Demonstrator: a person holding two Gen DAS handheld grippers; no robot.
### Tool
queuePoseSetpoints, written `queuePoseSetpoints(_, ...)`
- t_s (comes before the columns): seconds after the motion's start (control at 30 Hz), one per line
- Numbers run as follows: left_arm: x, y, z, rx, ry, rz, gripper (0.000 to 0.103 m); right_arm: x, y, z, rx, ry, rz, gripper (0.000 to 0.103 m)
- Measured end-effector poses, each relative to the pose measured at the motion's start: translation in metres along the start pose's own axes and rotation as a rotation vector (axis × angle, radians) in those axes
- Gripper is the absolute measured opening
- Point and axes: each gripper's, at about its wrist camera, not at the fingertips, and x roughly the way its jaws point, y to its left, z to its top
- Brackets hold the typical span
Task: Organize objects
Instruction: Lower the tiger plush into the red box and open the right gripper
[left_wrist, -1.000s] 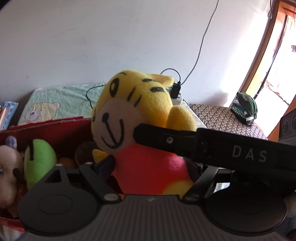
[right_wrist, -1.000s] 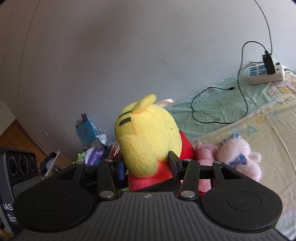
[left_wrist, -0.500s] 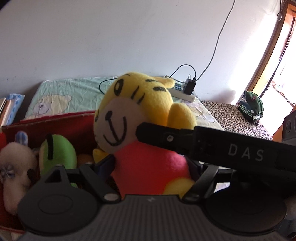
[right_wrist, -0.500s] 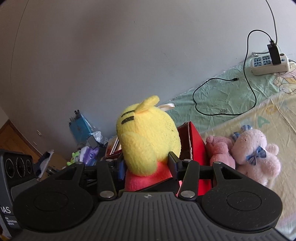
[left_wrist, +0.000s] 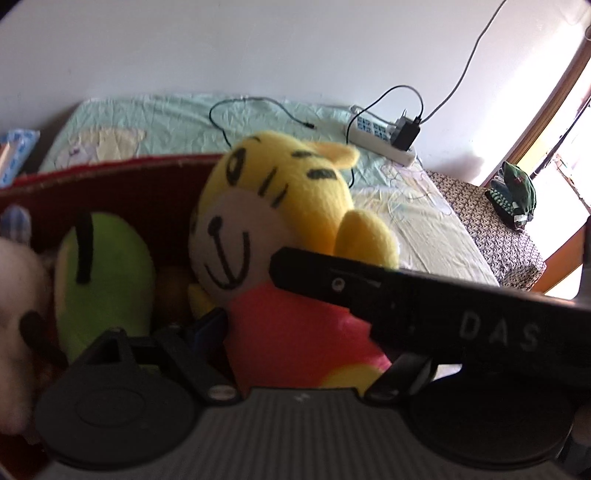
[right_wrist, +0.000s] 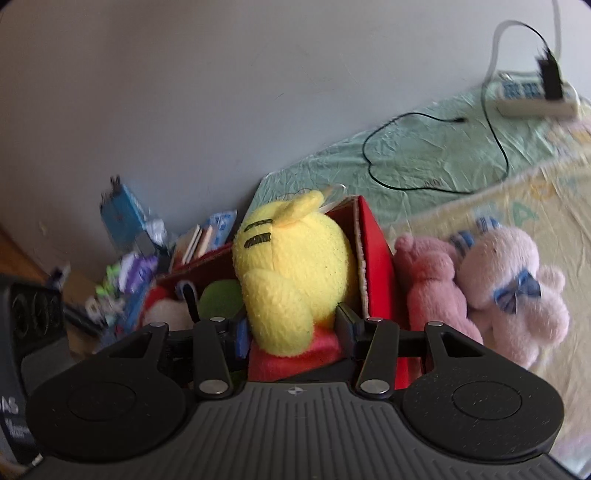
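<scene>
While the red box (right_wrist: 373, 236) sits on the bed (right_wrist: 443, 147) with its near rim at your left, you have a white plush (left_wrist: 14, 295) and a green plush (left_wrist: 107, 273) already lying inside it. Just right of them, the yellow tiger plush (left_wrist: 280, 221) hangs over the box opening, upright, face toward your left camera. Your left tongs (left_wrist: 306, 354) pinch its red body from both sides, and your right tongs (right_wrist: 291, 328) also pinch that same red body below the yellow arm; in the left view the right tool's black finger crosses in front of the toy. Further right, outside the box wall, a dark pink plush (right_wrist: 432, 288) and a pale pink plush with a blue bow (right_wrist: 513, 280) lie touching on the bed. A power strip (right_wrist: 532, 96) rests at the far right.
</scene>
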Motion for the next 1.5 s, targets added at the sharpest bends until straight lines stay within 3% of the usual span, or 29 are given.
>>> queuePoseSetpoints(0.27,0.008,0.001,-0.002,0.012,0.007,0.025,0.088,0.008,-0.002,0.0,-0.012,0.0,0.001,0.054)
queuePoseSetpoints(0.4,0.009,-0.001,0.001,0.02,0.007,0.043,0.096,0.005,-0.004,0.002,0.001,-0.019,-0.001,0.055)
queuePoseSetpoints(0.5,0.009,-0.001,0.002,0.018,0.009,0.048,0.099,-0.004,-0.003,0.002,0.001,-0.075,-0.009,0.068)
queuePoseSetpoints(0.57,0.011,0.001,0.003,0.01,0.02,0.044,0.099,-0.011,-0.005,0.004,0.007,-0.111,-0.009,0.068)
queuePoseSetpoints(0.93,0.023,-0.01,0.009,0.077,0.077,0.123,0.1,-0.009,-0.007,0.001,-0.019,-0.143,-0.048,0.049)
queuePoseSetpoints(1.3,0.026,-0.016,0.008,0.105,0.092,0.191,0.103,-0.009,-0.004,-0.004,-0.053,-0.153,-0.057,0.049)
queuePoseSetpoints(1.5,0.025,-0.018,0.008,0.1,0.096,0.222,0.103,-0.011,-0.007,-0.007,-0.026,-0.145,-0.042,0.041)
